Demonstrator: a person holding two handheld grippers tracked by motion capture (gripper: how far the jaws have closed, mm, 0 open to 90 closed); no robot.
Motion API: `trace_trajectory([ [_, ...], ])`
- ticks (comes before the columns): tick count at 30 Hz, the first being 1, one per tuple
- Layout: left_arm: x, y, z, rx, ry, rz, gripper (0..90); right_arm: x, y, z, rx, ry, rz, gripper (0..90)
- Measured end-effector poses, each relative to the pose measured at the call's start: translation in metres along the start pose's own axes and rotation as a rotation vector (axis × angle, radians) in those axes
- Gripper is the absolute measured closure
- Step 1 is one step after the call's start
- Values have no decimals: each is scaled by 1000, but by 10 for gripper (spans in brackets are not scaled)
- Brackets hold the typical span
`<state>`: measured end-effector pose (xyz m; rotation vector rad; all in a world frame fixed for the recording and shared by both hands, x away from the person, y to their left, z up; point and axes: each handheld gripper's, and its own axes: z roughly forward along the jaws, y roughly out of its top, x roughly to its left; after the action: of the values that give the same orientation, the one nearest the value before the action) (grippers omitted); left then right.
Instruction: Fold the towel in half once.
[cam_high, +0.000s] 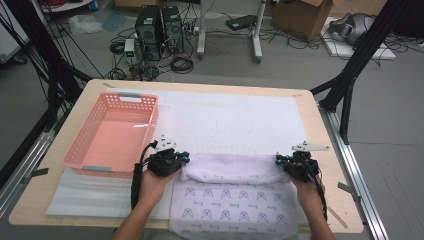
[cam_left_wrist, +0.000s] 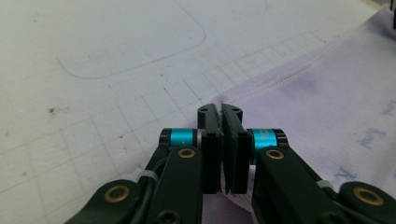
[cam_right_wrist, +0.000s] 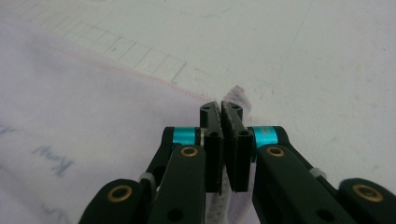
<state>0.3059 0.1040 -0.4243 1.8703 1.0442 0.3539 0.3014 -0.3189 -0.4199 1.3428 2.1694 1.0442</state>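
A pale lilac cloth (cam_high: 225, 202) with a blue printed pattern lies at the table's near edge, its far part folded back into a thick band (cam_high: 230, 169). My left gripper (cam_high: 184, 159) sits at the band's left corner, and my right gripper (cam_high: 279, 161) at its right corner. In the left gripper view the jaws (cam_left_wrist: 220, 109) stand pressed together on the cloth's stitched edge (cam_left_wrist: 299, 79). In the right gripper view the jaws (cam_right_wrist: 220, 106) are shut on the cloth's corner (cam_right_wrist: 240, 98), with fabric showing between them.
A pink plastic basket (cam_high: 80, 140) stands at the table's left, just beyond my left gripper. A white gridded mat (cam_high: 235, 120) covers the middle of the wooden table (cam_high: 330, 150). Black frame legs, computers and cables stand on the floor beyond.
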Motion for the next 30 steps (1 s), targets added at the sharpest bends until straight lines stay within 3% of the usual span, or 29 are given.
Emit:
trace_trajectory([
  [5,-6,-6,-12,-39,-17,5,868,4,-14,-27,-54,13,-6,867],
  [11,-17,-16,-32,-87,-54,-14,866,9,-42,-52,-74,30,-1,865],
  [18,-36,-33,-62,-130,-87,24,865,20,-58,-71,-82,38,7,865],
  [24,-39,-48,-72,-136,-101,21,859,29,-72,-82,-61,34,5,863],
  [29,-39,-54,-77,-143,-120,9,842,37,-78,-89,-16,24,-52,858],
  [30,-37,-55,-77,-163,-134,0,792,38,-79,-91,-10,24,-53,823],
])
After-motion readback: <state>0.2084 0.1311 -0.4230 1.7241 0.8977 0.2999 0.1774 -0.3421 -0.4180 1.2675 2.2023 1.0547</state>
